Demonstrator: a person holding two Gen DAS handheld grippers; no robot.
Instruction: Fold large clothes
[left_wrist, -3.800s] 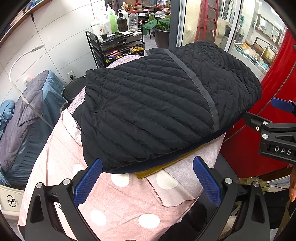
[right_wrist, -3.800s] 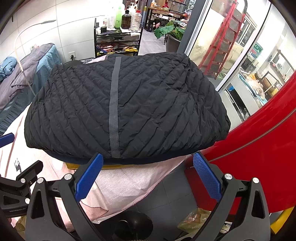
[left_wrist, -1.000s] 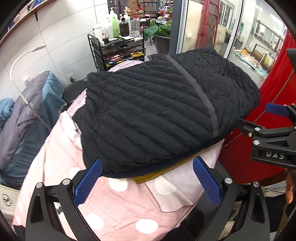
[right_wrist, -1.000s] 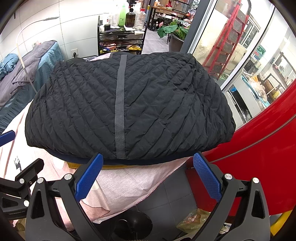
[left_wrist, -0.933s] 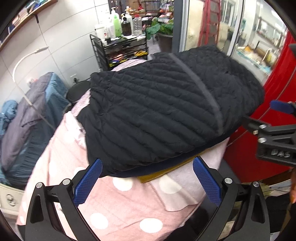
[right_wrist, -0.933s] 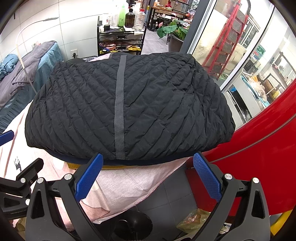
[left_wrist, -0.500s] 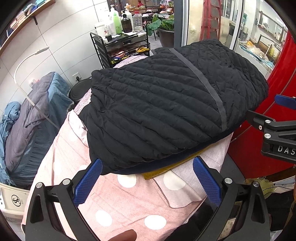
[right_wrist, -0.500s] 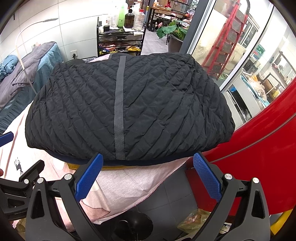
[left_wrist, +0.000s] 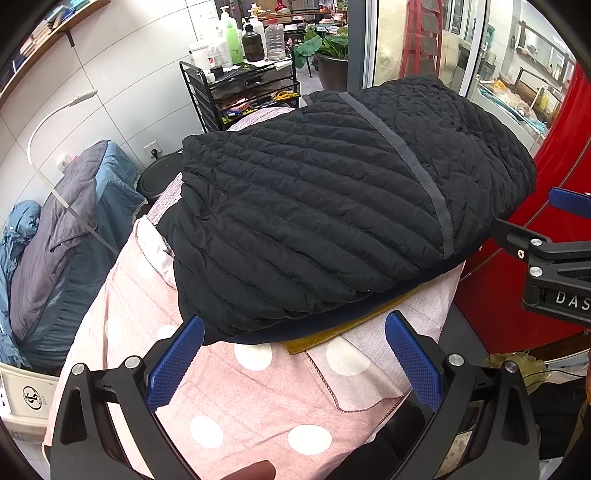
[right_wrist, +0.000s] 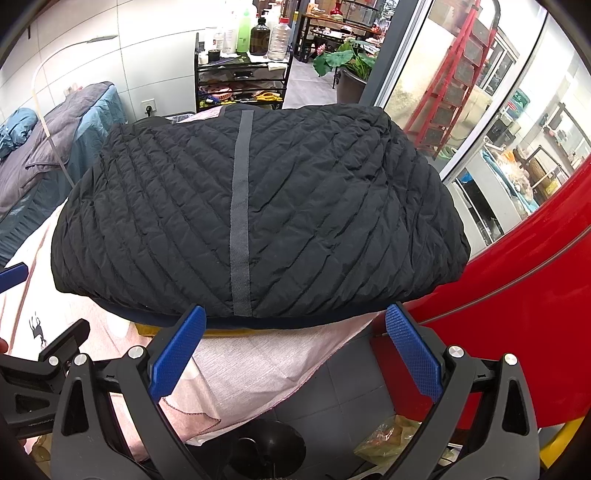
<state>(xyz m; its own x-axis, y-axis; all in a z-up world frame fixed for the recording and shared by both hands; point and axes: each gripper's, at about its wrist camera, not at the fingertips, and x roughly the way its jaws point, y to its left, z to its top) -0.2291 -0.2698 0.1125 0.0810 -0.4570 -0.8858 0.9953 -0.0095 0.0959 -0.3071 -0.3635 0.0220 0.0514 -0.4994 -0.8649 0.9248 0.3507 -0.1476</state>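
Pink polka-dot cloth covers the counter, which fills the near foreground of both wrist views. Nearest, the left gripper and right gripper hover level just short of the counter's near edge, side by side, jaws spread wide and grasping nothing. Just beyond them the folded black quilted jacket lies flat on the cloth, on top of a navy layer and a yellow one whose edges peek out beneath. Its right end overhangs toward the red panel. Judged from this, the puffy bundle could spring open or slide off that overhang if nudged from the near side. Far back stand a black rack of bottles and a potted plant.
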